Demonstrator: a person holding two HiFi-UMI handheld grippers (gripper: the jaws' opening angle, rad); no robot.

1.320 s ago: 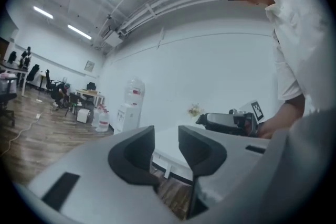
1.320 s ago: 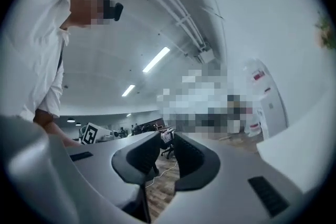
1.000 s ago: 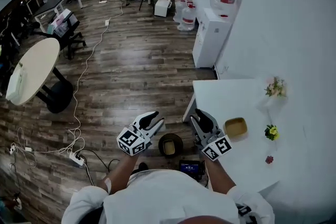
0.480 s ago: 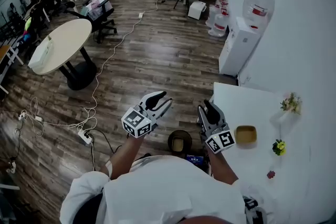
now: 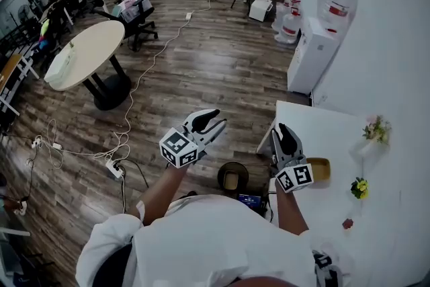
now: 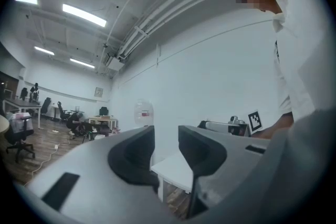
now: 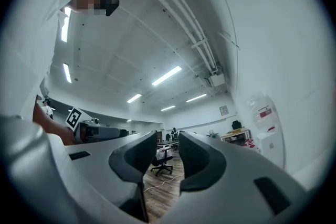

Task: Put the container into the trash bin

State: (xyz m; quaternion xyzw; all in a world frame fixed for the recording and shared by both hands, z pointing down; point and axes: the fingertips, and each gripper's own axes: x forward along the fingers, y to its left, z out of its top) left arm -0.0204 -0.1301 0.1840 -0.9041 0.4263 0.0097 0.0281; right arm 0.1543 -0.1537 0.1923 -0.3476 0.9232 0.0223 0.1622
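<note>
Your right gripper (image 5: 285,135) is sliding right compared with a second ago and is now hovering at the left edge of the white counter (image 5: 336,138), just left of the tan container (image 5: 320,169) sitting there. Your left gripper (image 5: 212,123) is rising, left of the dark trash bin (image 5: 221,177) on the floor. Both pairs of fingers are standing apart, gripping nothing.

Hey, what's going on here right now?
A person standing at a white table holds a gripper in each hand. The left gripper and the right gripper both have their jaws apart with nothing between them. The tan container sits on the table beside the right gripper, not yet picked up. The trash bin stands on the floor between the grippers.
</note>
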